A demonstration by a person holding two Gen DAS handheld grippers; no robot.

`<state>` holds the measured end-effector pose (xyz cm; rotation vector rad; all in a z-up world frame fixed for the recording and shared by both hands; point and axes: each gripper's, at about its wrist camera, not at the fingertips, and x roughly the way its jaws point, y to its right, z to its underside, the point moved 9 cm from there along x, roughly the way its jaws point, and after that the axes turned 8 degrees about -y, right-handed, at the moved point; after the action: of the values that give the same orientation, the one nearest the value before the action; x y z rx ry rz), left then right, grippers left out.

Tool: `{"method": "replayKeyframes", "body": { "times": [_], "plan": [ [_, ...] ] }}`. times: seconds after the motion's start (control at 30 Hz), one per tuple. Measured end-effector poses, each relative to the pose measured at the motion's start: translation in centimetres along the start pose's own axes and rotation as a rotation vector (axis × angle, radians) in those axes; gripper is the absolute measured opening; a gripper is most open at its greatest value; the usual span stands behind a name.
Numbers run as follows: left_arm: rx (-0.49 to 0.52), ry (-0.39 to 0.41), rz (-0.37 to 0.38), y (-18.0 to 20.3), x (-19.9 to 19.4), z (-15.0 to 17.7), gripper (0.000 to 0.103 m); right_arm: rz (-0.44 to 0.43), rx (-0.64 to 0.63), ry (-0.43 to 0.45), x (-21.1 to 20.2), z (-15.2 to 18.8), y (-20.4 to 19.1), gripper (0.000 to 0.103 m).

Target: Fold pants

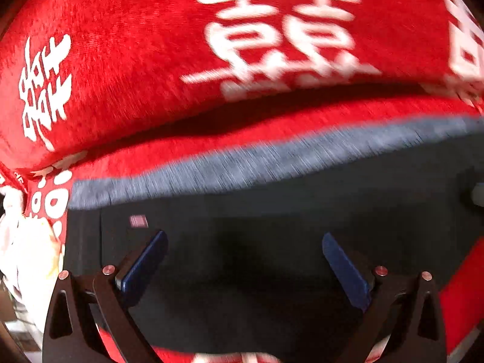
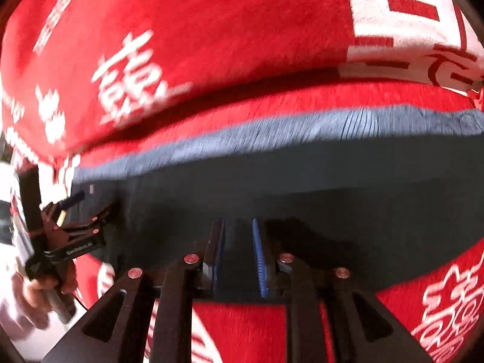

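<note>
Since both views are motion-blurred, detail is rough: dark pants (image 1: 272, 211) with a grey waistband (image 1: 272, 157) lie flat on a red blanket (image 1: 136, 60). Left tool (image 1: 243, 239) spread wide, empty, over the cloth. Right tool (image 2: 238, 227) narrowed, whether it pinches fabric can't be told. Pants look soft, light, floppy; best gripped at an edge or waistband corner

Red pillow (image 1: 151, 60) rises just behind the pants (image 1: 242, 211).

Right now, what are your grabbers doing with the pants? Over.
Left gripper open above the dark pants. Right gripper nearly shut, grip unclear. Red blanket underneath, nothing blocking.
</note>
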<state>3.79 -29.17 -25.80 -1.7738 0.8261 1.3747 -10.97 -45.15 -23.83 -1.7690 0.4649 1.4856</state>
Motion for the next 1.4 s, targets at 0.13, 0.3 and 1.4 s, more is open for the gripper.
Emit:
{"method": "replayKeyframes", "body": {
  "times": [0.13, 0.3, 1.4],
  "plan": [
    [0.069, -0.041, -0.078, 1.9, 1.3, 4.8, 0.103, 0.061, -0.029, -0.022, 2.2, 3.9, -0.1, 0.021],
    [0.111, -0.031, -0.138, 2.6, -0.2, 5.9, 0.103, 0.051, 0.013, -0.047, 1.3, 5.9, 0.7, 0.021],
    [0.138, -0.280, 0.157, 24.0, -8.9, 7.8, 0.103, -0.006, 0.361, -0.015, -5.2, 11.4, 12.0, 0.050]
  ]
}}
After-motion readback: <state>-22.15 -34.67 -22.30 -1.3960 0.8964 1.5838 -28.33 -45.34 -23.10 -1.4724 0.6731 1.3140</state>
